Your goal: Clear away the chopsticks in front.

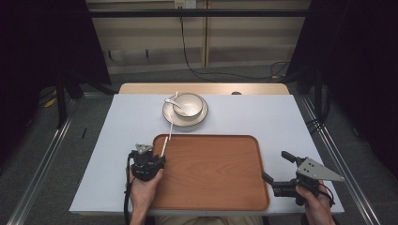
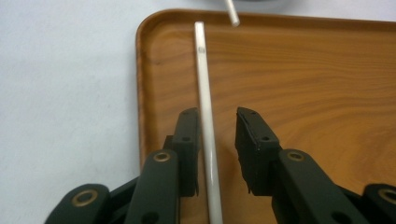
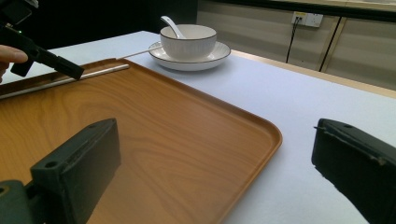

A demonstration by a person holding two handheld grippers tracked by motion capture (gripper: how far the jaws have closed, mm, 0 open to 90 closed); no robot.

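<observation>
A: High view first. What is on the table?

B: A wooden tray [image 1: 211, 171] lies near; a bowl [image 1: 188, 104] on a plate [image 1: 185, 120] stands beyond it. The left gripper [image 1: 155, 157] hangs over the tray's far left corner, where a white chopstick [image 1: 164, 147] lies.

A: And the left gripper view?

B: Its jaws stand apart with the chopstick [image 2: 205, 102] between them, pads not pressing. It looks thin, light, stiff and slippery; I'd grip it mid-length, squarely.

A: The right gripper view?

B: The right gripper [image 3: 215, 172] has its jaws wide apart, empty, at the tray's near right corner [image 3: 261, 133].
</observation>
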